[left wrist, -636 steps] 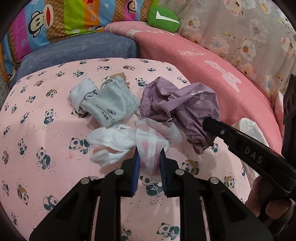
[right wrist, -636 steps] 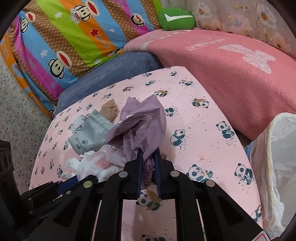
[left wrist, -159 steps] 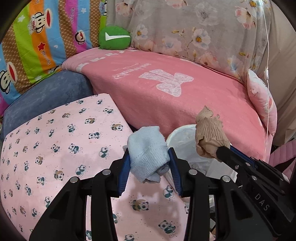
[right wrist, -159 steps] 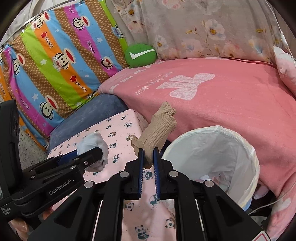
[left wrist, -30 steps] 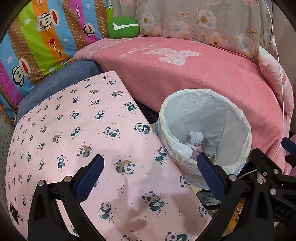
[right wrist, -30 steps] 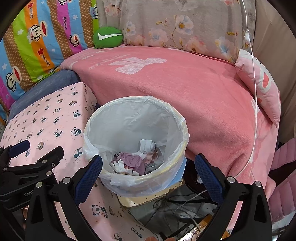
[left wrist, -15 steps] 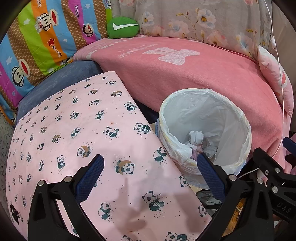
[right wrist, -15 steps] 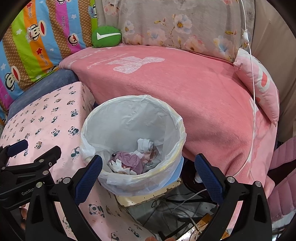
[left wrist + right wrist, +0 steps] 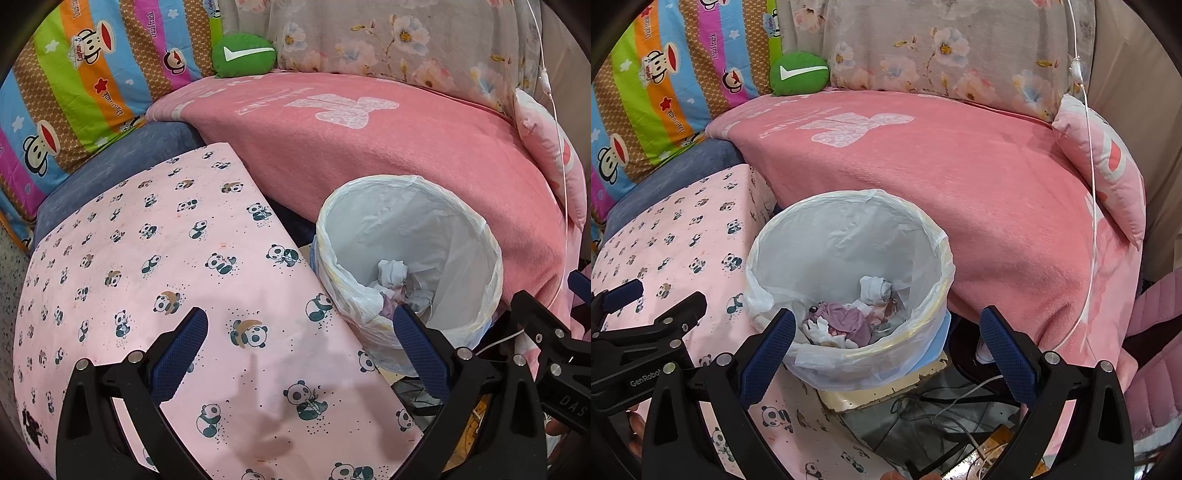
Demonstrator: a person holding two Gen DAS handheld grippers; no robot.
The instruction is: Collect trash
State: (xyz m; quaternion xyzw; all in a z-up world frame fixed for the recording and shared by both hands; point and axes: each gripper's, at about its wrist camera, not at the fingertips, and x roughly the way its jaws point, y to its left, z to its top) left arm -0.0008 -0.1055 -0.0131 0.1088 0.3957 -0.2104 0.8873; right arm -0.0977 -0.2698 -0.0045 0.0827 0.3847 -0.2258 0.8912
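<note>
Since the frames five seconds back, we note that the blue sock and the tan stocking have left the jaws, and the two views have barely shifted over the last half second. The panda-print cover [image 9: 155,266] carries no items.

Largest first: the pink blanket [image 9: 979,177] fills the background of both views, with the striped monkey cushion [image 9: 74,96] behind it. The left wrist view shows most of the panda-print cover; the right wrist view shows only its near corner, but looks straight down into the lined bin [image 9: 923,229], which stands in the gap between that cover and the blanket. From the right we also see cables on the floor [image 9: 942,406], out of sight from the left.

The collected trash [image 9: 849,314] lies at the bottom of the bin: a purple crumple, a rolled white piece and smaller scraps we cannot identify. In the left view the bin wall hides most of it.

The left gripper [image 9: 299,347] stands with jaws wide apart, holding nothing. The right gripper [image 9: 886,339] is likewise spread wide and holding nothing, poised above the bin's near rim.
</note>
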